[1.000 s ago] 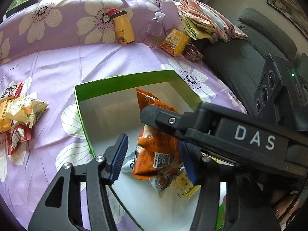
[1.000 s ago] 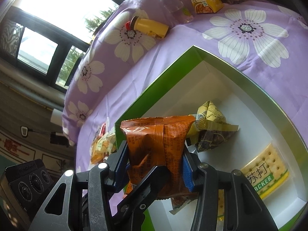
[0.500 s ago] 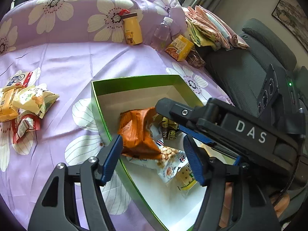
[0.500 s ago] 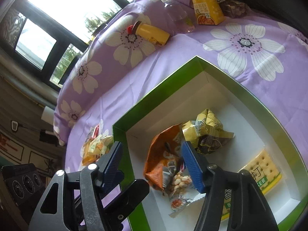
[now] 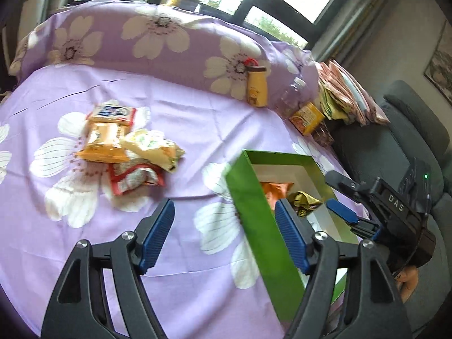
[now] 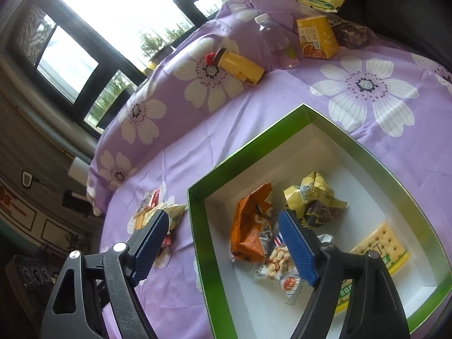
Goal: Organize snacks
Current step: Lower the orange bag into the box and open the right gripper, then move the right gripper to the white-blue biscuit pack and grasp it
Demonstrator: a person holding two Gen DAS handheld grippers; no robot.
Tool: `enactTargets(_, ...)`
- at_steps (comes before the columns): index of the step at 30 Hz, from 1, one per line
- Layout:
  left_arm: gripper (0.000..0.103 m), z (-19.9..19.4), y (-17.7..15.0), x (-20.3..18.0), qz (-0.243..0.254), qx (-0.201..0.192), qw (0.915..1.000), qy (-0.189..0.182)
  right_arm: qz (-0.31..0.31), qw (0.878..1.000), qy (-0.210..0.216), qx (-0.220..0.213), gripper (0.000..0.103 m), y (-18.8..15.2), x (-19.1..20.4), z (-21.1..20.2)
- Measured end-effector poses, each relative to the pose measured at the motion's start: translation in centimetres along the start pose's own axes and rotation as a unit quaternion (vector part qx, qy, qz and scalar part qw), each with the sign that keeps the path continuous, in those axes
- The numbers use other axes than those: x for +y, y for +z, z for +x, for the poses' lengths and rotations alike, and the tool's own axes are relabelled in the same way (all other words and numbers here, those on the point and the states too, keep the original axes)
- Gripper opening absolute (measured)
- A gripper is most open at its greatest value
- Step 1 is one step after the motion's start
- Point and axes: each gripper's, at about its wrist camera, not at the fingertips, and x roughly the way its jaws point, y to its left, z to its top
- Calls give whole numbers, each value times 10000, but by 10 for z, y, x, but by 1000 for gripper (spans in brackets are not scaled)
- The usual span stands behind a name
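A green box (image 6: 333, 118) with a white inside lies on the purple flowered cloth; it also shows in the left wrist view (image 5: 254, 206). In it lie an orange snack bag (image 6: 251, 226), a yellow-brown packet (image 6: 313, 200), a peanut packet (image 6: 282, 268) and a cracker pack (image 6: 378, 248). My right gripper (image 6: 223, 248) is open and empty above the box's left wall. My left gripper (image 5: 223, 237) is open and empty, over the cloth and the box's left wall. A pile of loose snack packets (image 5: 124, 147) lies on the cloth to the left of the box.
At the cloth's far edge stand a yellow bottle (image 5: 256, 89), a clear water bottle (image 5: 291, 96), and a yellow carton (image 5: 306, 118) with a dark packet beside it. Folded cloths (image 5: 347, 96) lie on a grey sofa (image 5: 409, 130) at the right.
My right gripper opened and let the orange snack bag drop into the box, then drew back. My left gripper swung left, away from the box and toward the loose snack pile.
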Motion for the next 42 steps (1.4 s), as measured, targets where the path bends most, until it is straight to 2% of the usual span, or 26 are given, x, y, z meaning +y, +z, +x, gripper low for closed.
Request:
enactTargets(3,80,-19,6,37,-278,-38,9995,143,-110,9999,-108,-35,81,-3,9,-1)
enactTargets(6,87,-35,7,70,-472,-254,9973,494,-267,9995,-181,-21,81,-8,21,1)
enactTargets(10,93,-47,-3,122,-1124,-636,9877,886,-514,9983,-266,34,81,-16,39,8)
enactTargets(13,93,-42,-7,159,-1650,-328,9806,1002,-699,9971,-275,95,81,-26,54,16)
enactTargets(15,93,-44,-6,172,-1942,-292,9744,1090,-728,9970,-243,33,81,-32,63,18)
enactTargets(17,93,-48,-4,179,-1999,-369,9726,1128,-753,9968,-260,9,81,-37,72,21)
enactTargets(19,93,-50,-1,181,-1860,-367,9753,1134,-832,9962,-263,49,83,-41,83,26)
enactTargets(21,93,-54,3,186,-1740,-382,9779,1097,-896,9958,-124,132,90,-44,96,32)
enactTargets(23,94,-61,3,199,-1950,-495,9718,1234,-972,9949,66,272,93,-45,114,45)
enactTargets(27,95,-71,4,222,-2277,-465,9662,1119,-1361,9869,105,863,95,-48,164,93)
enactTargets(30,95,-82,4,231,-2517,-621,9593,1119,-1631,9788,-42,1237,95,-45,205,143)
enactTargets(32,95,-87,7,235,-2546,-687,9569,1220,-1814,9726,-374,1403,95,-43,228,180)
enactTargets(35,95,-88,10,238,-2498,-624,9575,1300,-1967,9637,-793,1620,95,-41,254,237)
enactTargets(38,95,-86,11,239,-2466,-552,9602,1191,-1972,9589,-1301,1573,95,-37,266,286)
enactTargets(42,95,-82,13,239,-2462,-438,9636,944,-2316,9386,-1783,1835,95,-40,268,335)
